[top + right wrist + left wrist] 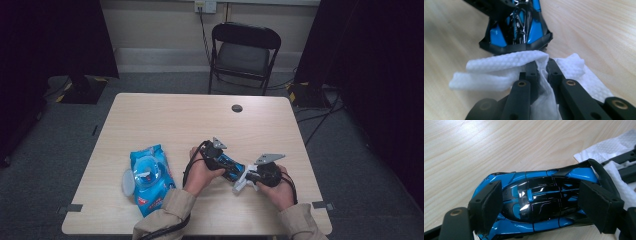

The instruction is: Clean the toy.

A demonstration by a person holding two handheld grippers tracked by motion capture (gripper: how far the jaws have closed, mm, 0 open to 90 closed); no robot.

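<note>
While you sit at the bench [165, 115], your left gripper [215, 152] is clamped on a blue and black toy car [536, 202], its two black pads pressing the car's sides. The car rests on the bench top, near the front edge and right of centre as seen from above. In the left gripper view you look down on the car's glossy black roof, with a wipe [614, 155] lying just beyond the car's tail.

Your right gripper [250, 178] sits just right of the car, and its jaws are clenched tight on the white wipe [506, 70]. In the right gripper view the wipe bunches up around the two jaw tips, and its top fold touches the black end of the car [516, 32].

Left of the car, near but apart, a blue pack [150, 177] of wipes lies flat on the bench with its round lid [128, 182] flipped open to the left. Well beyond the car, past the far edge of the bench, a black folding chair [243, 52] stands on the grey floor. A small dark round hole [237, 108] marks the bench top between car and chair.
</note>
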